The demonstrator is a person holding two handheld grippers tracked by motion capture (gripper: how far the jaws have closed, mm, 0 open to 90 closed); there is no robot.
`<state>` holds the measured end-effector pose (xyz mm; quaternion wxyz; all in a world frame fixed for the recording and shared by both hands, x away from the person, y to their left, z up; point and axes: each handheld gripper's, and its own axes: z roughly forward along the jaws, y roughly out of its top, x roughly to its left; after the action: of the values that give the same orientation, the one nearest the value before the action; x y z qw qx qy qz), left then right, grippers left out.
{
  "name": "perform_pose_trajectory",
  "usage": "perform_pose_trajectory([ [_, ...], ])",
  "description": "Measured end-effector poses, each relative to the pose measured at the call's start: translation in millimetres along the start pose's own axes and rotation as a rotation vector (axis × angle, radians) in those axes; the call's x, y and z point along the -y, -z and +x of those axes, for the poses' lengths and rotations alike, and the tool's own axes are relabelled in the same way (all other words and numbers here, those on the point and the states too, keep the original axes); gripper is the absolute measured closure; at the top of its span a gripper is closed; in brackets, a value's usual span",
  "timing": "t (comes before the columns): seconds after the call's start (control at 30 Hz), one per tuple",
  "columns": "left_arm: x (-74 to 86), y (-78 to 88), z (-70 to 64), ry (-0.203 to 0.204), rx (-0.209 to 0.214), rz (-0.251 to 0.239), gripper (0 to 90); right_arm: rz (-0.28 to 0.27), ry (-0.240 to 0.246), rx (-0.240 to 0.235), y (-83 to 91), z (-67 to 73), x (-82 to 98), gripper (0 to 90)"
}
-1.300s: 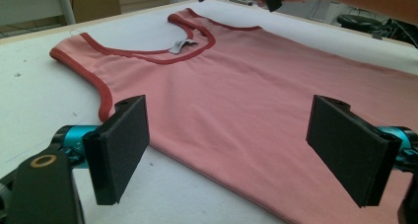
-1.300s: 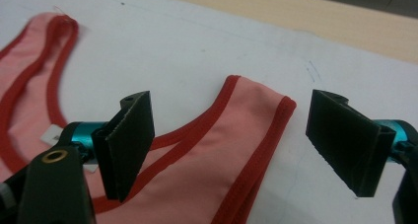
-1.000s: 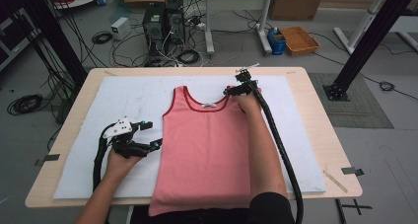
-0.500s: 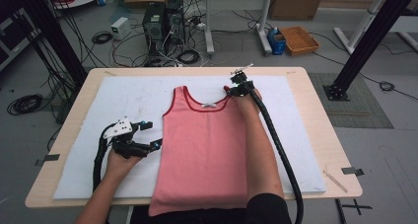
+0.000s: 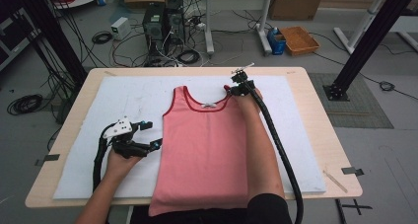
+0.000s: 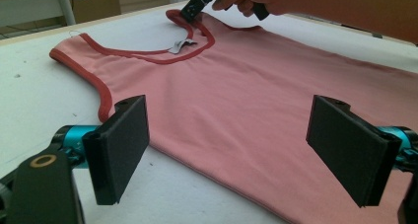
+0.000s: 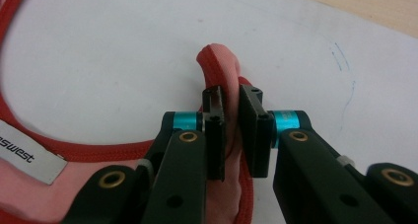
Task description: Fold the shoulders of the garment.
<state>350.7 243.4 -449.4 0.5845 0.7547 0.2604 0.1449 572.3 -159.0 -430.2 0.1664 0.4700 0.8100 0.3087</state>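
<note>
Right tool [image 7: 231,130] pinched on pink tank top [image 5: 207,150] strap; left tool [image 6: 231,150] spread wide.

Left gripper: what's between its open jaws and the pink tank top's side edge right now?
In the left gripper view, bare white mat lies between the left gripper and the tank top. The jaws stand wide apart, holding nothing.

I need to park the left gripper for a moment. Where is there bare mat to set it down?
Bare white mat lies between the pink tank top and the table's left edge, ahead of the left gripper. A narrower strip runs right of the right forearm. Crowded: the far shoulder strap, where the right gripper clamps it.
</note>
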Motion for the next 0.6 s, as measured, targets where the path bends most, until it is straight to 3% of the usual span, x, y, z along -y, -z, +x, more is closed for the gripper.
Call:
perform_pose_trajectory([
  [0.37, -0.1, -0.4, 0.1, 0.0, -0.006, 0.002, 16.6, -0.024, 0.045, -0.015, 21.0, 6.4, -0.3, 81.5],
  [0.6, -0.2, -0.7, -0.3, -0.002, -0.008, 0.005, 16.7, -0.071, 0.097, -0.019, 51.8, 14.8, -0.8, 81.7],
])
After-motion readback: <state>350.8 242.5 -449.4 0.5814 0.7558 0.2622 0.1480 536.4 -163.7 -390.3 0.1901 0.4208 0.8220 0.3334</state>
